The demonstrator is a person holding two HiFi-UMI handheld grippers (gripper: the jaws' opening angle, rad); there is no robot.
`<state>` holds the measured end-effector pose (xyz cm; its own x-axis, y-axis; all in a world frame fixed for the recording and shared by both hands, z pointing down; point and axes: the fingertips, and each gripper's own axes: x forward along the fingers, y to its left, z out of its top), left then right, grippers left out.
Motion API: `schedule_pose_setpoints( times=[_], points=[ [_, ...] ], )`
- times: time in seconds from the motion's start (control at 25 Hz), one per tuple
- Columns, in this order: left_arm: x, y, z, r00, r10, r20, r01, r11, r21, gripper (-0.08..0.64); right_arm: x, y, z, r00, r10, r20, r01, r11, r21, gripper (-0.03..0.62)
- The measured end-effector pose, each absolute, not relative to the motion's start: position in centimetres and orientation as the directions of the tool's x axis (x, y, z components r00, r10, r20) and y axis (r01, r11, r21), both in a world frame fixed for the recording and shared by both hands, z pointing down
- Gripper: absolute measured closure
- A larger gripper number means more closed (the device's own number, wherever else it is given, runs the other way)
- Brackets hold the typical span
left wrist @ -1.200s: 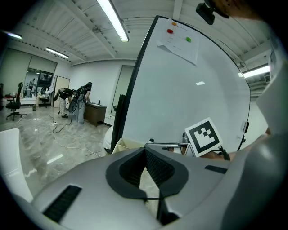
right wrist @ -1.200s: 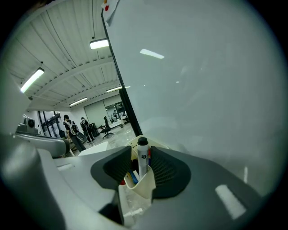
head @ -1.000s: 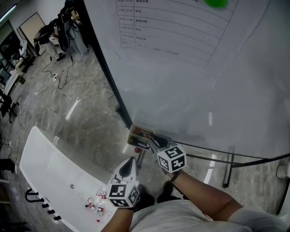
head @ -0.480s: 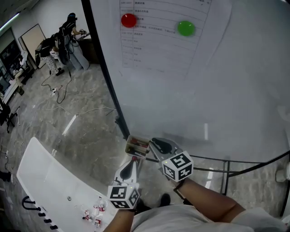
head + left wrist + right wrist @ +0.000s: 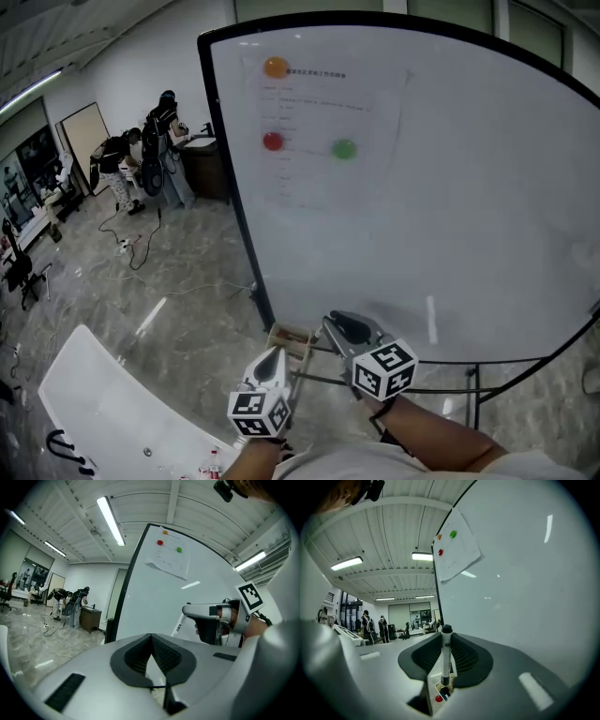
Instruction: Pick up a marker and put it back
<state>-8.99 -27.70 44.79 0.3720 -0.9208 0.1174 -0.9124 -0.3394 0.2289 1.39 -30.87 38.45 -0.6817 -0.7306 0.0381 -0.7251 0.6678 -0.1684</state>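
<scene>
— While the right gripper hangs at the foot of the whiteboard, where does the marker sit?

— Pinched between that gripper's two pads. White barrel clamped partway along. Dark cap end pokes up past the jaw tips. It stands upright in the right gripper view. From the left gripper view the printed barrel juts out beyond the jaws, slanting down toward the board.

— And the box?

— On the board's lower rail, just left of the right gripper in the head view. The right gripper view shows it straight below the marker's lower end, with a red thing and a blue thing inside. Whether the marker touches the box cannot be told.

— Left gripper?

— Jaw tips pressed together, nothing between them. Held low, just beside the right gripper on its left, nose aimed at the box.

— Arm pose?

— Right forearm is bare. It reaches in from the lower right, with the wrist right behind the marker cube. The left hand is mostly cut off at the bottom edge of the head view, under its own cube.
</scene>
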Motion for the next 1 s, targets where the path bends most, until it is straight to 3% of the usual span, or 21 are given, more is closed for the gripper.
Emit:
schedule_pose_setpoints(
  times=[0.52, 1.0],
  points=[
    [-8.4, -27.0, 43.7, 0.375, -0.921, 0.106, -0.913, -0.348, 0.213, 0.555, 1.4, -29.5, 37.1, -0.684, -0.730, 0.006, -0.720, 0.673, -0.169, 0.526],
    [-10.3, -27.1, 45.1, 0.342, -0.929, 0.142, -0.925, -0.306, 0.225, 0.557, -1.0, -31.5, 41.6, -0.721, -0.689, 0.079, -0.688, 0.696, -0.205, 0.526]
  ],
)
